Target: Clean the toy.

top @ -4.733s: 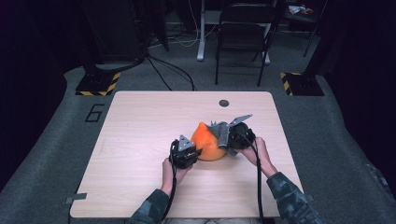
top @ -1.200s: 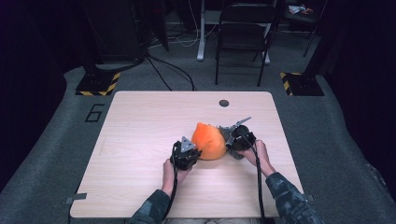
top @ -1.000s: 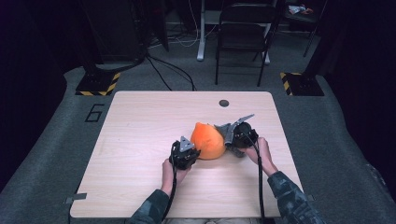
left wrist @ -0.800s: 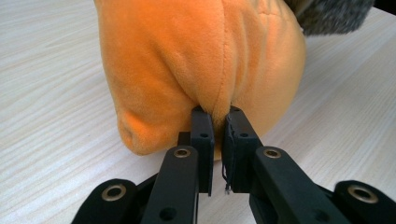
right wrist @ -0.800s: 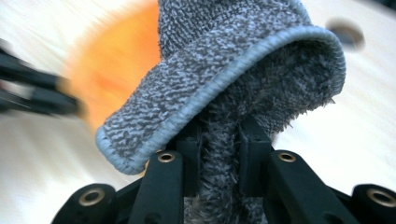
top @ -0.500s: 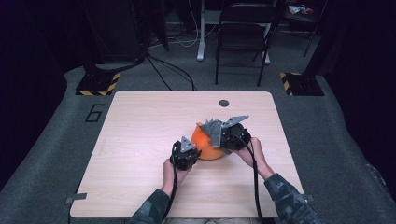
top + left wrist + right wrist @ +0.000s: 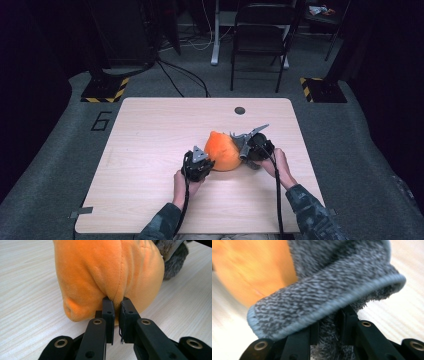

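Orange plush toy (image 7: 223,151) resting on pale wooden counter (image 7: 150,130), right of centre and toward the person's side, between both tongs. Left tongs (image 7: 202,161) at the toy's near left flank; in the left gripper view (image 7: 115,303), jaws almost fully closed, pinching a fold of orange fabric along a seam at the toy's lower edge. Right tongs (image 7: 243,148) touching the toy's right side; in the right gripper view (image 7: 329,322), jaws narrowed on fuzzy grey cloth (image 7: 332,290) with a light blue rolled hem, gripped between the pads. Grey cloth lying against the orange plush (image 7: 257,272), draped over and partly around it; same grey material visible at the upper right in the left gripper view (image 7: 172,257), touching the toy's far side. Left hand (image 7: 184,181) and right hand (image 7: 280,165) each wrapped around a tongs body, cables trailing back toward the counter's near edge. Small dark round disc (image 7: 240,110) near the counter's far edge, well apart from the toy.
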{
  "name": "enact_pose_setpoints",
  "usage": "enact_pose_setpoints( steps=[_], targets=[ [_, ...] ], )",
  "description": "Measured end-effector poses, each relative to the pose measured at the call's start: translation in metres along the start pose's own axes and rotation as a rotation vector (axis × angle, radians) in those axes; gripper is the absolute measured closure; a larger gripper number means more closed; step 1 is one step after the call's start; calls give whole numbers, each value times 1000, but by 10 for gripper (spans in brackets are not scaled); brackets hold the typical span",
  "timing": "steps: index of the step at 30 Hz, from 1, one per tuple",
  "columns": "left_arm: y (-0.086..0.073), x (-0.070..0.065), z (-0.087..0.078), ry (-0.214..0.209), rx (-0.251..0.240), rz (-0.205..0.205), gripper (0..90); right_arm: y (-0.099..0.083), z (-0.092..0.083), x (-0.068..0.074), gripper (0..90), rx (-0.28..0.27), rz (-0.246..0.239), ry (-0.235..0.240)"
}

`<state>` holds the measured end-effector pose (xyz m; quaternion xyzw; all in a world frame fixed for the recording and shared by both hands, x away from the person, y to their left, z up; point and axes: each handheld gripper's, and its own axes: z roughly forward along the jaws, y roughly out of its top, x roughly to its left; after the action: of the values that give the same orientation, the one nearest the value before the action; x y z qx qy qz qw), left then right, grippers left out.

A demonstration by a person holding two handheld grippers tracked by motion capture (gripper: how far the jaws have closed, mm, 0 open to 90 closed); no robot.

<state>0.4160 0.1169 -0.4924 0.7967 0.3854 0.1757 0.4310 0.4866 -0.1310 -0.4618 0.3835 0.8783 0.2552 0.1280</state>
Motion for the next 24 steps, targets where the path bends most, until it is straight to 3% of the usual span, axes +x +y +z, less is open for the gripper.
enact_pose_setpoints(
  steps=[4, 7, 10, 12, 14, 16, 19, 21, 24],
  targets=[
    [0, 1, 0, -3, 4, -8, 834, -4, 13, -3, 737, 26, 16, 11],
    [-1, 1, 0, 5, -3, -16, 833, -3, 9, -3, 737, 25, 9, -5],
    [-1, 3, 0, 10, -6, -29, 831, 2, -5, -2, 739, 5, 6, -16],
    [-2, 5, 0, 10, -5, -36, 830, 7, -18, -1, 740, -38, -6, -28],
    [-2, 5, 0, 15, -4, -34, 828, 13, -35, 4, 741, -102, -18, -6],
    [-2, 5, 0, 16, -5, -36, 828, 17, -44, 13, 741, -115, -36, 22],
    [-1, 4, -1, 18, -2, -32, 824, 19, -38, 24, 742, -84, -69, 33],
    [-1, 4, -1, 19, -7, -29, 813, 17, -27, 27, 743, -69, -80, 16],
    [2, 5, -3, 41, 0, 2, 713, 15, -23, 23, 743, -87, -60, 15]
  ],
)
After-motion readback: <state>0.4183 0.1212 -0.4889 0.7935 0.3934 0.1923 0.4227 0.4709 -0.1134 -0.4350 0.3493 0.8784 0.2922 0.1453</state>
